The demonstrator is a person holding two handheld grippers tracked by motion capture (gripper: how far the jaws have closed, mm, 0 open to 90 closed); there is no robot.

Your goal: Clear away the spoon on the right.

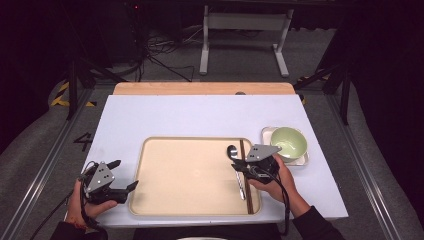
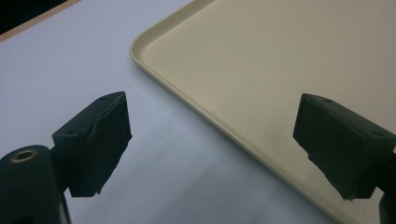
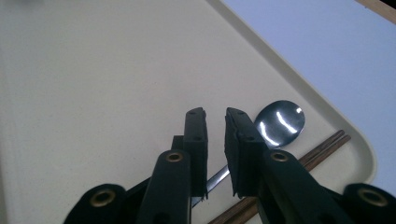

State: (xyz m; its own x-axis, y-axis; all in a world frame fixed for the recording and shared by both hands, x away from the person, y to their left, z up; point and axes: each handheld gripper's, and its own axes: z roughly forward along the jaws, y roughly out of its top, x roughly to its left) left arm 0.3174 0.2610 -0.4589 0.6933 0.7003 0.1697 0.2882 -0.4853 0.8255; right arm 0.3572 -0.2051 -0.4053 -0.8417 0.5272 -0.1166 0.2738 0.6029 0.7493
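Observation:
A metal spoon (image 1: 232, 150) lies on the beige tray (image 1: 185, 200) near its right edge, beside a pair of dark chopsticks (image 1: 243, 150). My right gripper (image 1: 242, 165) is low over the spoon's handle. In the right gripper view its jaws are closed to a narrow gap, and the handle (image 3: 215, 179) crosses that gap at the pads' lower edge. The spoon's bowl (image 3: 280, 123) shows just beyond the right gripper (image 3: 215, 114), with the chopsticks (image 3: 322, 149) alongside. My left gripper (image 1: 125, 176) is open by the tray's left edge, above the table, with nothing between its jaws.
A pale green bowl (image 1: 289, 142) stands on a small white tray (image 1: 302, 161) to the right of the beige tray. The white table top (image 1: 200, 115) reaches back to a wooden strip. The beige tray's corner (image 2: 140, 46) lies between my left jaws.

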